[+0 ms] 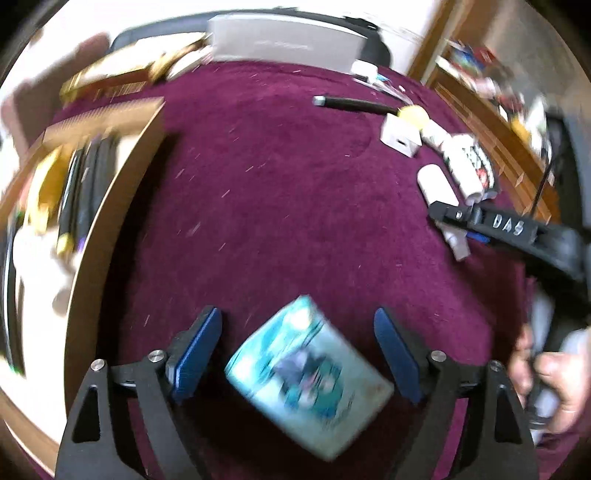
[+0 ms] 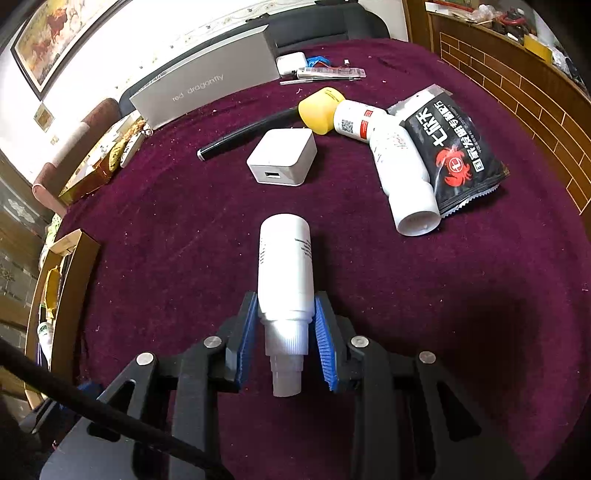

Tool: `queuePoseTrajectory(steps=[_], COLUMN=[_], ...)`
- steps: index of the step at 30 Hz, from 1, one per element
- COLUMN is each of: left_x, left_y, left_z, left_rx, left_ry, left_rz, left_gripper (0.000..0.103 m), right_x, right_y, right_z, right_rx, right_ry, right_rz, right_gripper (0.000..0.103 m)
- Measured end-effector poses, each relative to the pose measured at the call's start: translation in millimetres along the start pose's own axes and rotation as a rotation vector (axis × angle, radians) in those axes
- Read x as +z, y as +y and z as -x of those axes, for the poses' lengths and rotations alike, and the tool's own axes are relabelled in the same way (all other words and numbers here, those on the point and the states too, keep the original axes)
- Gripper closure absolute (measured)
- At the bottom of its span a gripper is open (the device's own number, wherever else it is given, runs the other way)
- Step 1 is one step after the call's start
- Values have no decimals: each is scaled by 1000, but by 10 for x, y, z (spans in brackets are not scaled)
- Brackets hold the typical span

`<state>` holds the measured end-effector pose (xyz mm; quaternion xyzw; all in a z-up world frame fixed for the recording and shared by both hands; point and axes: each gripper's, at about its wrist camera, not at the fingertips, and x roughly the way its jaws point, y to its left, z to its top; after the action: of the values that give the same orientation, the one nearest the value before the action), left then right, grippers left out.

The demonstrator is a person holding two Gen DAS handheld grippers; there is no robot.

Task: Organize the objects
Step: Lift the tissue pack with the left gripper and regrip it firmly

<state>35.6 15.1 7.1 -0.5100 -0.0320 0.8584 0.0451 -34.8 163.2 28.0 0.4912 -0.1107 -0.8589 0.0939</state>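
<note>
Bare maroon cloth [image 2: 177, 229] mid-table; charger [image 2: 282, 157] and bottles [image 2: 406, 173] crowd the far right

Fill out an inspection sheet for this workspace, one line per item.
Surface: maroon velvet cloth, speckled with lint.
Job's things: white bottle in the right claw; teal packet lying between the left claw pads, blurred; wooden box at left holding pens.
Clutter: USB charger, black pen, yellow-capped bottle, second white bottle, black crab-print sachet, grey "red dragonfly" box.
Grippers: left claw open; right claw shut on the bottle.
Cables: black cable across the right wrist view's lower left.
Surroundings: framed horse painting, brick-pattern counter.
</note>
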Motion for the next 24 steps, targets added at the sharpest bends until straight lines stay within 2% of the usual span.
queuePoseTrajectory(steps=[2, 3, 5, 6, 7, 8, 10, 13, 18, 20, 22, 24], left_x=[-30, -61, -74, -76, -81, -79, -86, -134, -189, -222, -259, -301], left_y=[-207, -246, -178, -144, -85, -16, 168, 287, 450, 470, 478, 513], left_z=[-83, -70, -34, 6, 59, 89, 135, 212, 423, 517, 606, 620], left_rx=[83, 81, 34, 18, -4, -39, -134, -156, -278, -294, -278, -246], left_ry=[-33, -64, -55, -55, -59, -49, -22, -36, -76, -98, -106, -60], left_rz=[-138, -166, -167, -174, -171, -155, -92, -71, -22, -55, -80, -51], left_gripper=[22, 24, 35, 57, 86, 90, 95, 95, 95, 95, 95, 95], right_x=[-5, -8, -11, -7, -4, 4, 10, 2, -31, -41, -51, -48], right_y=[20, 39, 65, 84, 90, 97, 121, 130, 88, 101, 118, 125], right_z=[-4, -7, -12, -20, -25, -31, -44, -42, -11, -7, -5, -9], right_rx=[-10, -21, -39, -50, -56, -63, -73, -67, -32, -38, -42, -43], right_ry=[-5, -9, -15, -18, -21, -25, -34, -37, -28, -29, -31, -29], right_rz=[11, 18, 30, 37, 39, 42, 56, 67, 51, 53, 54, 55], right_gripper=[75, 75, 75, 75, 75, 75, 75, 76, 76, 76, 76, 76])
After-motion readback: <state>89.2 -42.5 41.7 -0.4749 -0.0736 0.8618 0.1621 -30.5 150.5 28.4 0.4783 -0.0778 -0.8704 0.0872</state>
